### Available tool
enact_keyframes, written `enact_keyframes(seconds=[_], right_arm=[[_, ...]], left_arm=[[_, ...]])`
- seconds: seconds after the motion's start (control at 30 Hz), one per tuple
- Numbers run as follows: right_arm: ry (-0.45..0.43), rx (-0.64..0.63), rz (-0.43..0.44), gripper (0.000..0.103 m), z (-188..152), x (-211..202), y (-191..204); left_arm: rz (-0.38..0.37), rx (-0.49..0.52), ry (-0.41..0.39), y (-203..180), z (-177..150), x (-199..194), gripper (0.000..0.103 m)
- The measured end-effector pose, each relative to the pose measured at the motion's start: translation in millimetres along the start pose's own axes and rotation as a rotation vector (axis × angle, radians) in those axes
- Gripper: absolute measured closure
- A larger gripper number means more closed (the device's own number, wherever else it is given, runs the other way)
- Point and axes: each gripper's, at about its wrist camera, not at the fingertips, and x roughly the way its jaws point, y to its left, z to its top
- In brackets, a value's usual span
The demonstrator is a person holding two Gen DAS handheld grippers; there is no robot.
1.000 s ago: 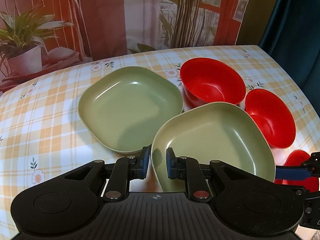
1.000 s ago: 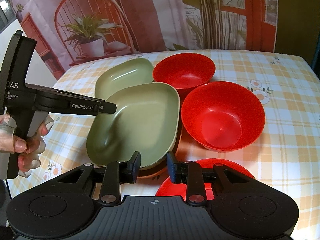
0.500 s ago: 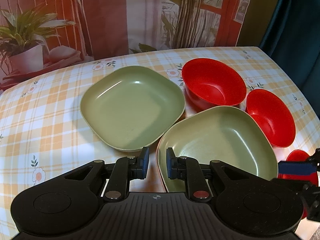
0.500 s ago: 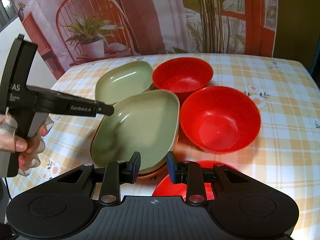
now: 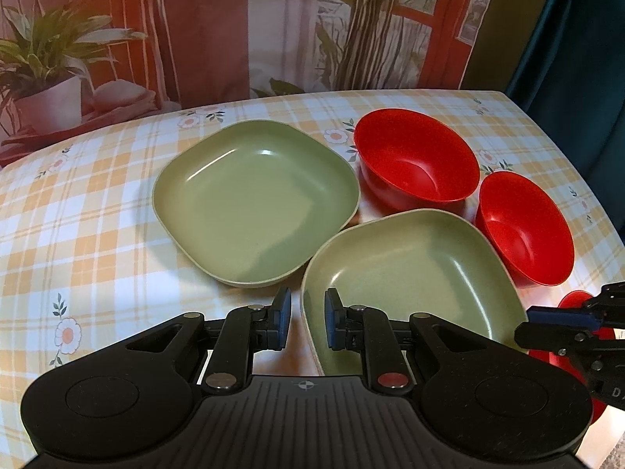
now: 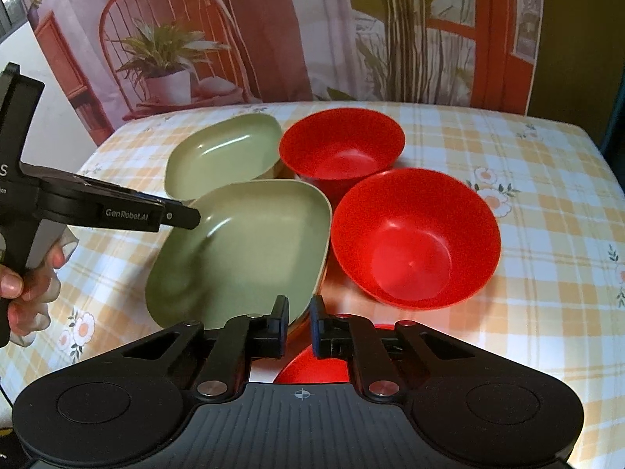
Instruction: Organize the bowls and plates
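1. Two green plates and two red bowls sit on the checked tablecloth (image 5: pixel 78 234). The far green plate (image 5: pixel 254 203) lies flat, the far red bowl (image 5: pixel 414 156) just right of it, and the near red bowl (image 5: pixel 523 230) is in front of that.
2. Your left gripper (image 5: pixel 306 322) is narrow, nipping the left corner rim of the near green plate (image 5: pixel 410 273).
3. Only the right wrist view shows your hand (image 6: pixel 23 289) on the left handle, and the near plate tilted, its left edge higher.
4. That view also shows the right gripper (image 6: pixel 299 326) pinching the plate's near corner, above a red dish (image 6: pixel 312 369).
5. The right jaws have just been closing onto that rim.
6. A second ago the near plate overlapped the far plate's rim. Now cloth shows between them.
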Motion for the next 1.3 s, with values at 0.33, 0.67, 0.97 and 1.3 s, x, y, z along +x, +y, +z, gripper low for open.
enact_keyframes(seconds=[0.33, 0.67, 0.97, 1.3], right_arm=[[0.010, -0.018, -0.009, 0.092, 1, 2, 3], [-0.007, -0.019, -0.009, 0.086, 9, -2, 3], [-0.106, -0.100, 0.031, 0.086, 65, -14, 15], [-0.155, -0.134, 0.080, 0.086, 134, 30, 25]], left_arm=[[-0.007, -0.009, -0.010, 0, -1, -2, 0.085], [0.004, -0.045, -0.037, 9, 1, -11, 0.082], [0.049, -0.117, -0.101, 41, 18, -32, 0.082], [0.095, -0.271, -0.112, 78, 27, -27, 0.082]])
